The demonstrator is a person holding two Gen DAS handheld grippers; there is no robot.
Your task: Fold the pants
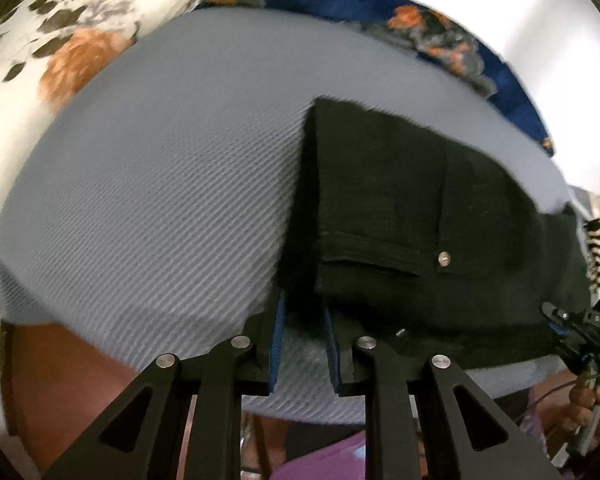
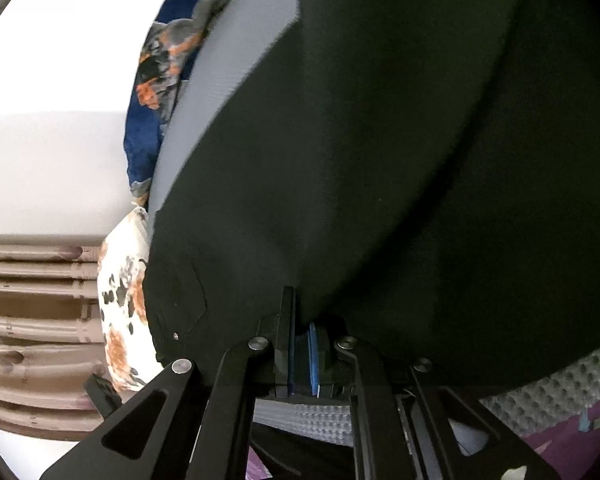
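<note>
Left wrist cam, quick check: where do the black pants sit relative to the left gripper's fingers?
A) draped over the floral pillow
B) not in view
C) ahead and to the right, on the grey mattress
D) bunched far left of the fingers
C: the black pants lie folded on the grey mattress, ahead and right of the left gripper, whose pads show a gap with mattress visible between them.

Black pants (image 1: pixel 400 200) ahead and right of the left gripper (image 1: pixel 305 320), whose black fingers carry blue pads (image 1: pixel 278 336). Pale grey-blue ribbed bed cover (image 1: pixel 160 200) to its left. Beyond: white pillow (image 1: pixel 60 40) with orange and dark blotches; navy fabric (image 1: pixel 340 0) with orange-grey flowers. Right gripper (image 2: pixel 302 336): black, blue-padded.
</note>
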